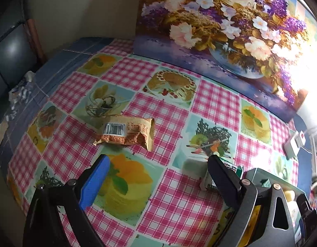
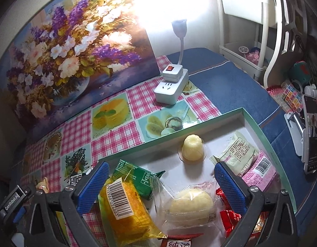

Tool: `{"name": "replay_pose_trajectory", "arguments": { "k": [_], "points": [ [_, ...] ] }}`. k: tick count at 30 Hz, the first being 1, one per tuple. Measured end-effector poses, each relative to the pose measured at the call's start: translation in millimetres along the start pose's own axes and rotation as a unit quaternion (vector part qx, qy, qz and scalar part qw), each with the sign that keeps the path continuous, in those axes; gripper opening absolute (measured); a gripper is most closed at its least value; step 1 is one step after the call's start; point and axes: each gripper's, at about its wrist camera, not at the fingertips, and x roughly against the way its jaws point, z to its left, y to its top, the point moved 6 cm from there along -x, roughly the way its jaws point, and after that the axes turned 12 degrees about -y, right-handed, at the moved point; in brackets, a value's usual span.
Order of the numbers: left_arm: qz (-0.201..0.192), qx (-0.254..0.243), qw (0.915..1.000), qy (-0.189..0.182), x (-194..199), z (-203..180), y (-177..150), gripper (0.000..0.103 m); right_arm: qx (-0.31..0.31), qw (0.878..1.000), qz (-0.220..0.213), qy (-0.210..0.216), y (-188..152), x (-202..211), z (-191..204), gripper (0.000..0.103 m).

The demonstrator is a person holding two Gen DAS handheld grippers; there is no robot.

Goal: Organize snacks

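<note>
An orange-brown snack packet (image 1: 126, 131) lies on the checked tablecloth (image 1: 170, 123), just beyond my open, empty left gripper (image 1: 158, 160). A small white-green packet (image 1: 207, 182) lies by its right finger, next to the green-rimmed box (image 1: 267, 175). My right gripper (image 2: 160, 171) is open and empty above that box (image 2: 251, 121), which holds a yellow packet (image 2: 125, 207), a green packet (image 2: 142, 178), a clear-wrapped pastry (image 2: 189, 203), a jelly cup (image 2: 192, 150), a white packet (image 2: 238, 154), a pink packet (image 2: 259, 170) and red packets (image 2: 228, 218).
A flower painting (image 1: 220, 30) leans against the wall at the back. A white power strip with a lamp (image 2: 171, 86) stands behind the box. A blue cloth (image 2: 230, 82) covers the table's right side; shelves and clutter (image 2: 302, 103) lie beyond. Crumpled wrappers (image 1: 20, 92) lie far left.
</note>
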Motion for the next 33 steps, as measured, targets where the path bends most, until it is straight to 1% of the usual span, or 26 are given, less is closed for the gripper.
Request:
{"name": "replay_pose_trajectory", "arguments": {
  "k": [1, 4, 7, 10, 17, 21, 26, 33],
  "points": [
    [0.003, 0.0, 1.0, -0.002, 0, 3, 1, 0.096, 0.0, 1.0, -0.004, 0.001, 1, 3, 2, 0.103],
    [-0.004, 0.013, 0.9999, 0.009, 4, 16, 5, 0.096, 0.007, 0.999, -0.018, 0.032, 2, 16, 19, 0.103],
    [-0.015, 0.027, 0.9994, 0.016, 12, 32, 11, 0.096, 0.039, 0.997, -0.033, 0.062, -2, 30, 45, 0.103],
    [-0.024, 0.042, 0.9986, 0.023, 18, 48, 15, 0.096, 0.076, 0.993, -0.034, 0.086, -12, 38, 73, 0.103],
    [-0.043, 0.069, 0.9959, 0.039, 33, 85, 21, 0.096, 0.131, 0.983, -0.032, 0.122, -36, 52, 118, 0.103],
    [-0.053, 0.075, 0.9944, 0.052, 39, 105, 24, 0.096, 0.151, 0.978, -0.028, 0.139, -49, 58, 139, 0.103],
    [-0.053, 0.097, 0.9917, 0.066, 38, 131, 24, 0.096, 0.173, 0.972, -0.021, 0.158, -66, 60, 164, 0.103],
    [-0.043, 0.125, 0.9893, 0.062, 30, 153, 22, 0.096, 0.202, 0.966, -0.004, 0.159, -84, 49, 191, 0.103]
  ]
}}
